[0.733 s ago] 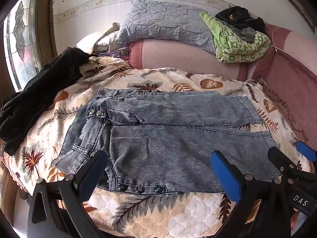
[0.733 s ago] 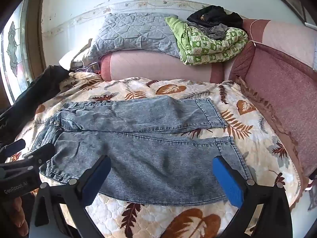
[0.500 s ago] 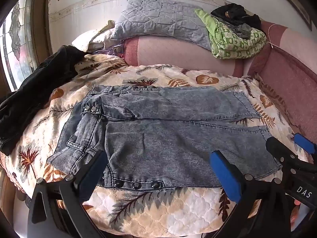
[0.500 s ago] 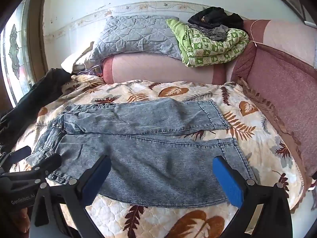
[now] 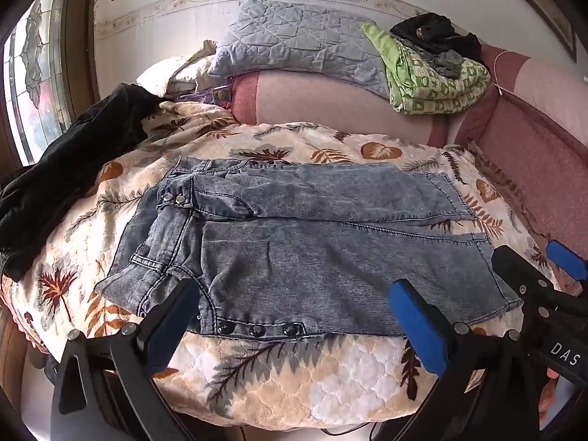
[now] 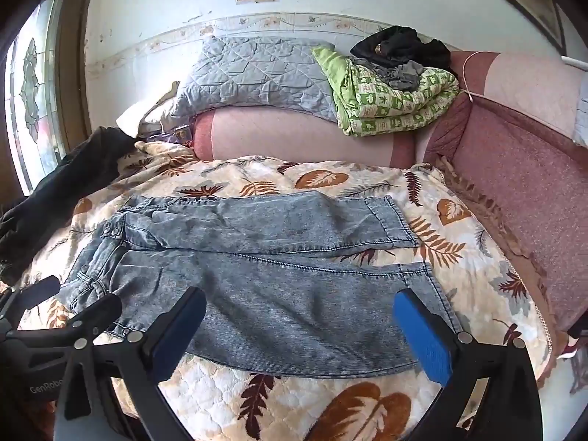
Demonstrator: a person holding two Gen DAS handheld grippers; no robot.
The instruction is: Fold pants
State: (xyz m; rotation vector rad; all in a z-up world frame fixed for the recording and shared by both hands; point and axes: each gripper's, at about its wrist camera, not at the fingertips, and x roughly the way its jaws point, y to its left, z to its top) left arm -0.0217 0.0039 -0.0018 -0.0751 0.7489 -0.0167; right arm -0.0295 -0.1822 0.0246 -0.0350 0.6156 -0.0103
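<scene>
A pair of washed blue denim pants lies flat on the leaf-print quilt, waistband to the left, leg hems to the right; it also shows in the right wrist view. My left gripper is open and empty, hovering over the near edge of the pants by the snap buttons. My right gripper is open and empty above the near leg. The right gripper also shows at the left wrist view's right edge, the left gripper at the right wrist view's left edge.
A black garment lies on the quilt's left side by the window. A grey quilted pillow, a green blanket and dark clothes sit on the pink sofa back. The pink armrest bounds the right side.
Both grippers have drawn back and risen a little; the pants sit lower and farther in both views. The pants have not moved. Both grippers stay open.
</scene>
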